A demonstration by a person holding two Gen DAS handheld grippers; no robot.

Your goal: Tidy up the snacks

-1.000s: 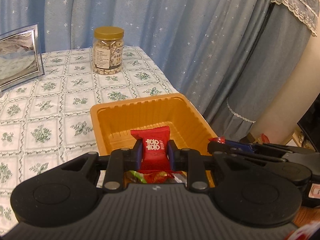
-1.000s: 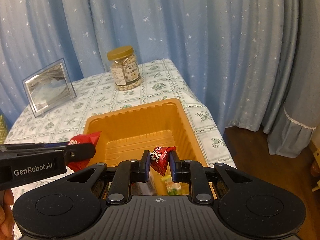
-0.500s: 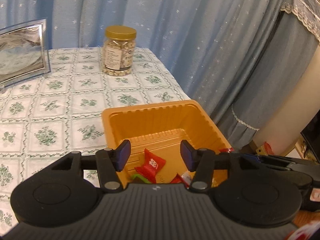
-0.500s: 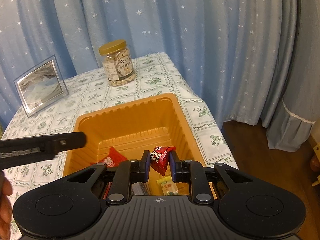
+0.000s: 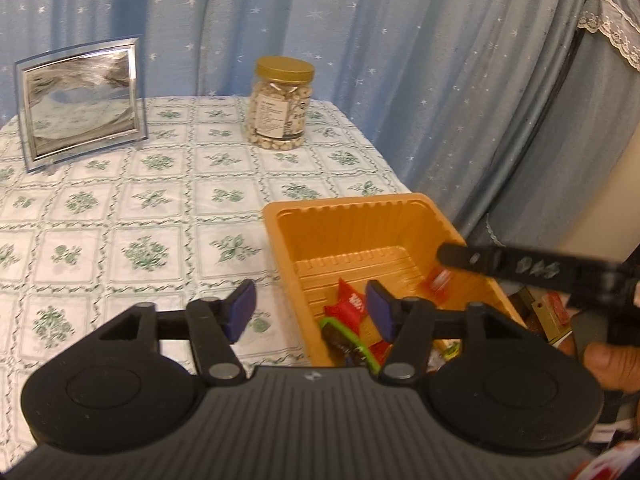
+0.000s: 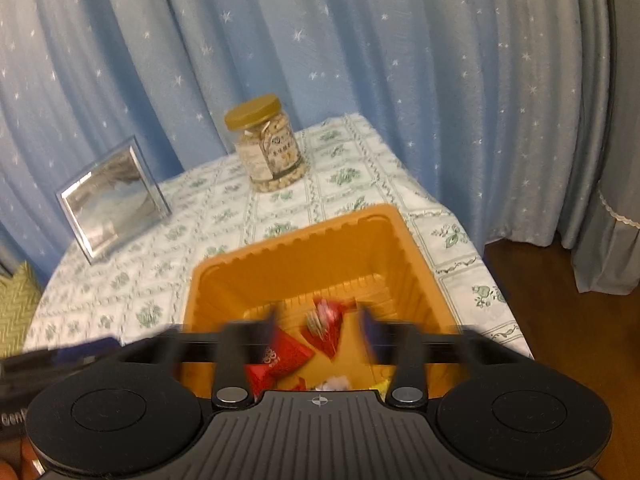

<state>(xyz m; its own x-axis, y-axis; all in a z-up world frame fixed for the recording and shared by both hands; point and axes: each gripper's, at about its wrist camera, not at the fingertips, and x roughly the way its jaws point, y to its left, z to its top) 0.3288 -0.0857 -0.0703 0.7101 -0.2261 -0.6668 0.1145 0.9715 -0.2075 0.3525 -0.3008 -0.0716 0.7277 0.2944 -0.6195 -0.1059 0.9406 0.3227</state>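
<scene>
while both claws gape, red candy [image 6: 326, 326] lies in tray [image 6: 416, 264].

Matte black left hand-held gripper [image 5: 310, 312]: ribbed housing, round side discs, silver screws, blue pads [image 5: 240, 309]; bare thumb [image 5: 612, 364] at 3 o'clock.

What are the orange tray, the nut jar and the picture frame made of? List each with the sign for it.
Orange tray: thin moulded plastic, seemingly; ribbed walls, soft sheen.
Nut jar: clear plastic or glass, contents visible; glossy gold lid, metal or plastic.
Picture frame: glass or acrylic, silvery reflective border.
</scene>
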